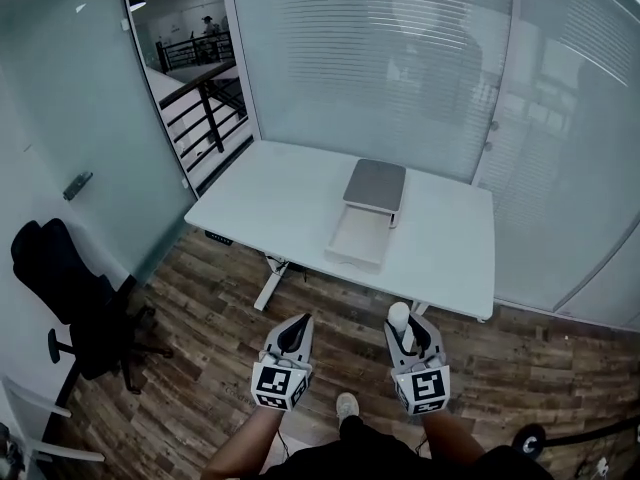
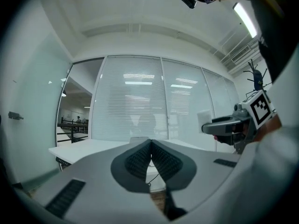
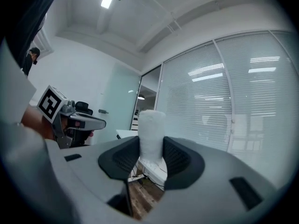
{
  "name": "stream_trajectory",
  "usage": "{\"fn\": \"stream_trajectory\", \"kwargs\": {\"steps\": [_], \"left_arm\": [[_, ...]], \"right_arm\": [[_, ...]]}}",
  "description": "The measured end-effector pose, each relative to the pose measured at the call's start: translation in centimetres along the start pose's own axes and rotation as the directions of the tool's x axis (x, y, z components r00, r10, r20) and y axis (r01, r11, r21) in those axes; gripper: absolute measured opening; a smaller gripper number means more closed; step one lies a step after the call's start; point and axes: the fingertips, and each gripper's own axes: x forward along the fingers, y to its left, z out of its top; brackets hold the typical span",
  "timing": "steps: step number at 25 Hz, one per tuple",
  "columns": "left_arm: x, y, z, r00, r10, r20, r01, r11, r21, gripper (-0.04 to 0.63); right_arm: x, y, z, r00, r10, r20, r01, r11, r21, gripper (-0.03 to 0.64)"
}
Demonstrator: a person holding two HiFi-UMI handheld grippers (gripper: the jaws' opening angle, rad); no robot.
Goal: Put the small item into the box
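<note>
The left gripper (image 2: 151, 143), jaws pressed together with nothing between them, points toward a white table (image 2: 84, 148) in front of a glass wall with blinds (image 2: 135, 101). At right, the right gripper (image 2: 208, 126) shows a small white item (image 2: 204, 117) at its jaws.

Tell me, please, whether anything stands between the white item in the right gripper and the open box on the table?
Nothing visible does. The right gripper holds the white item over the wood floor, short of the table. Only bare tabletop lies on the way to the box, whose near part lies open.
</note>
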Motion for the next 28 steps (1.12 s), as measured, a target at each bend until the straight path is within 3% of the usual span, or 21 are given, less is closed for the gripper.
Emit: {"fn": "stream_trajectory", "kwargs": {"steps": [14, 23, 28], "left_arm": [[12.0, 4.6, 0.4, 0.999, 0.002, -0.033, -0.002, 1.000, -0.013, 0.012], [16.4, 6.5, -0.7, 0.999, -0.021, -0.043, 0.020, 0.999, -0.027, 0.012], [19.4, 9.7, -1.5, 0.999, -0.003, -0.041, 0.001, 0.998, -0.056, 0.011]], "right_arm": [[12.4, -7.0, -0.8, 0.999, 0.047, 0.000, -0.047, 0.997, 0.069, 0.156], [15.8, -9.1, -1.8, 0.998, 0.035, -0.044, -0.034, 0.999, 0.013, 0.156], [18.6, -10.6, -2.4, 0.999, -0.001, -0.053, 0.000, 1.000, -0.015, 0.156]]}}
